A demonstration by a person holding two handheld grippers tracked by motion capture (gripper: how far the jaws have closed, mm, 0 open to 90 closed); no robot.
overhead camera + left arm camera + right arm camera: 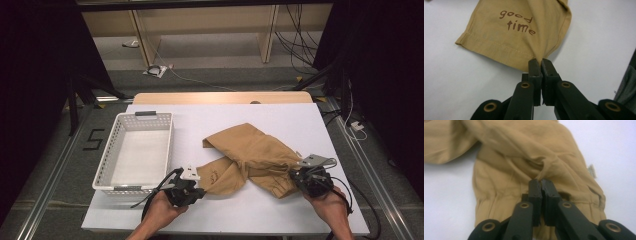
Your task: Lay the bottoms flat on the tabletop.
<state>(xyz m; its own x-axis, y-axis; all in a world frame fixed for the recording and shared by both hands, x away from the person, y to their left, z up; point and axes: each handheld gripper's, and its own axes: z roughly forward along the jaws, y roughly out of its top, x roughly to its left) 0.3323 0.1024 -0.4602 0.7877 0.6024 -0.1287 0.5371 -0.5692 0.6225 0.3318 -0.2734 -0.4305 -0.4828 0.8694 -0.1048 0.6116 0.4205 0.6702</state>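
On the left of the white worktop a white perforated plastic basket sits empty, its right wall near the left gripper. That gripper's jaws are clenched on a hem corner of the tan cotton garment, beside the brown "good time" print. The pinch takes only the very edge of the cloth — a sharp tug could likely pull it free, and the corner would drop back onto the worktop.

Across the middle the garment lies crumpled and twisted, one part folded towards the far side. If both hands spread apart unevenly, the twist may tighten rather than open.

At the right, the right gripper has its jaws clamped on a thin raised fold near the waistband. That grip probably catches a single layer, so the rest may sag or slip.

Open room lies behind the garment and to its right; the near edge is close to both hands — cloth dragged that way could hang over it.
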